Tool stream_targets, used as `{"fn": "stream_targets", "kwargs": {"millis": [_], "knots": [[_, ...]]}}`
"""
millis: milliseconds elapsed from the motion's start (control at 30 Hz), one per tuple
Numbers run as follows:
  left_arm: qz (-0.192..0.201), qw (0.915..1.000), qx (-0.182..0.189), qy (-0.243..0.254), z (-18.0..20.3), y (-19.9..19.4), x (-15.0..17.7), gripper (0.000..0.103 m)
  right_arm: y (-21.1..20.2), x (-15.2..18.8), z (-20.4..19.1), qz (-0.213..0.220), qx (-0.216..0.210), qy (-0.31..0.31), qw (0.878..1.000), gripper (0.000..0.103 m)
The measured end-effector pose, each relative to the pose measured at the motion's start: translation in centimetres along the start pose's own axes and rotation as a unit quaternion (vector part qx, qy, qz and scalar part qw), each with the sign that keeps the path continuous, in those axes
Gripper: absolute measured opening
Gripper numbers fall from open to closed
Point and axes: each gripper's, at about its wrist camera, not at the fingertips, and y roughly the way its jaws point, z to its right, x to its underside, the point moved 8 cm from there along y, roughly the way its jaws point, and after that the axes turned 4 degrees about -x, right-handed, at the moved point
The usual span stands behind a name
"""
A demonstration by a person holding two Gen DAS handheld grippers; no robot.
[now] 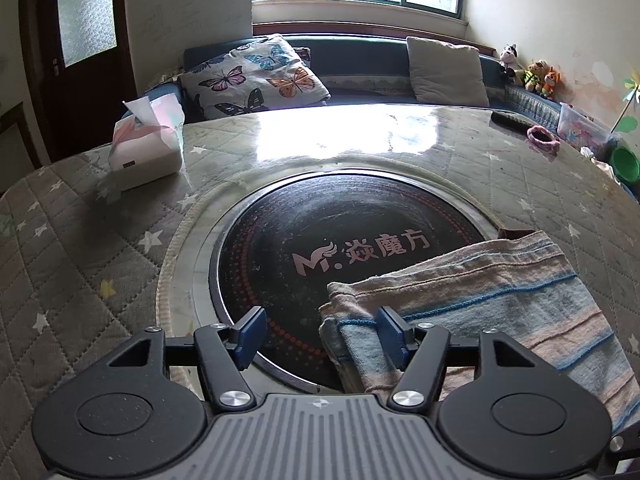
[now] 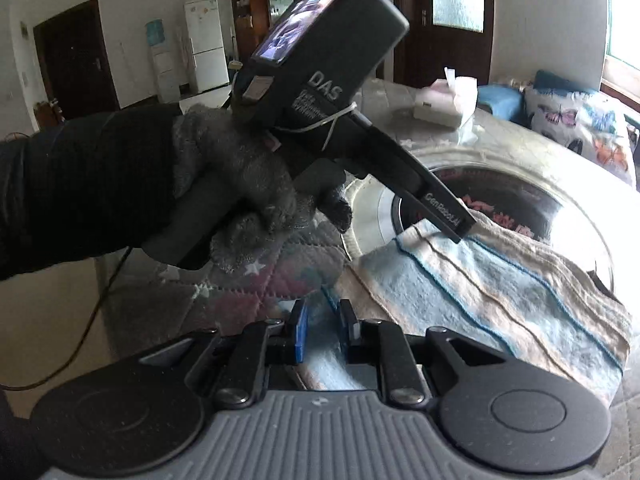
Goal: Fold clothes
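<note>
1. My left gripper (image 1: 320,334) has its jaws well apart — the folded corner of the striped towel (image 1: 500,304) lies between the blue pads, and the right-hand pad touches its edge.
2. The towel rests half on the round black cooktop (image 1: 320,240) and half on the quilted, star-printed table cover (image 1: 80,240).
3. My right gripper (image 2: 323,328) is nearly closed — light blue towel cloth sits pinched between its pads.
4. From the right wrist I see my gloved left hand (image 2: 240,176) holding the other gripper, its tip down at the towel's far edge.
5. A tissue box (image 1: 146,146) stands at the table's far left.
</note>
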Motion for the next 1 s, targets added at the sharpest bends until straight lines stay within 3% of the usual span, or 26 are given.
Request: {"fn": "stream_targets", "kwargs": {"millis": [433, 600, 733, 1000], "knots": [[0.013, 0.9992, 0.002, -0.038, -0.8, -3.5, 1.8, 0.071, -1.2, 0.1, -1.0, 0.007, 0.009, -0.003, 1.0, 0.016], [0.001, 0.9979, 0.0, -0.065, -1.6, -3.6, 2.5, 0.071, -2.1, -0.1, -1.3, 0.009, 0.024, -0.013, 1.0, 0.027], [0.002, 0.9967, 0.001, -0.081, -2.1, -4.4, 2.6, 0.071, -1.9, -0.1, -2.4, 0.0, 0.029, -0.037, 0.999, 0.039], [-0.009, 0.9913, 0.017, -0.13, -3.1, -5.4, 3.3, 0.073, 0.5, 0.9, -4.8, -0.031, 0.092, -0.129, 0.987, 0.039]]}}
